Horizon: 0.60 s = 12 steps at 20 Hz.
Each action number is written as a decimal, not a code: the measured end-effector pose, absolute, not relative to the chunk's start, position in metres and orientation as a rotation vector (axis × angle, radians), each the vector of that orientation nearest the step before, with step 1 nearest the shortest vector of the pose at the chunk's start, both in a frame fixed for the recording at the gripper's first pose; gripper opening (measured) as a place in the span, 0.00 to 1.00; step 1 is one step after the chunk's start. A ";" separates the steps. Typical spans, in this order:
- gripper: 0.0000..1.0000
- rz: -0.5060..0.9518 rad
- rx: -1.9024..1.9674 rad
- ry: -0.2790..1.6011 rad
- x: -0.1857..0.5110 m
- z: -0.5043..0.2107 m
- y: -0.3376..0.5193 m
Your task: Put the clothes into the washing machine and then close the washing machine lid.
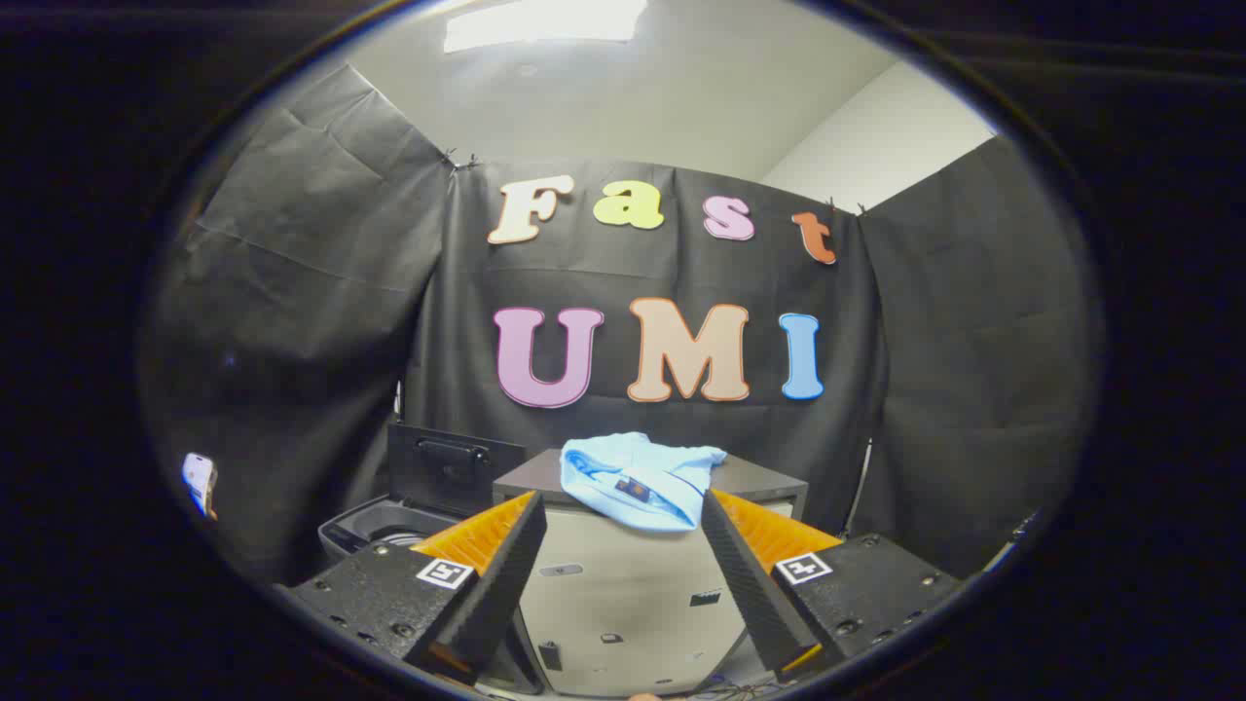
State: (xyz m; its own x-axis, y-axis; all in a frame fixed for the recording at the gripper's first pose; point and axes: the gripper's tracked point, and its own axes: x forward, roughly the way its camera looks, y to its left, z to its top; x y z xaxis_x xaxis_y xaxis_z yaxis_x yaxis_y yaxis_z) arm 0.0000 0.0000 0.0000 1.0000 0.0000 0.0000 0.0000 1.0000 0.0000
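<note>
While the hand-held gripper hangs open, it should close on the blue shirt draped over the cabinet's front edge.

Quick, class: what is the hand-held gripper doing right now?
Hand-held gripper: open, holding nothing; the light blue garment lies just beyond its fingers.

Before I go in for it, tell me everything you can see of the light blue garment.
The light blue garment looks like soft knit cloth, loosely folded and rumpled, with a small dark tag near its middle. It lies on the dark top of a pale cabinet, one edge drooping over the front. The open gripper is short of it, fingers spread to either side, touching nothing. The washing machine sits beside the cabinet, lid raised.
</note>
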 end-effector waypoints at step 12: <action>0.97 0.000 0.000 -0.013 -0.001 0.002 -0.001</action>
State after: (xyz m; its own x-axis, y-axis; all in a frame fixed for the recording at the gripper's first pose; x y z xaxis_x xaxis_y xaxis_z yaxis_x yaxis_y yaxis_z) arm -0.0011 -0.0008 0.0023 0.9999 0.0001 0.0125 -0.0001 1.0000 0.0002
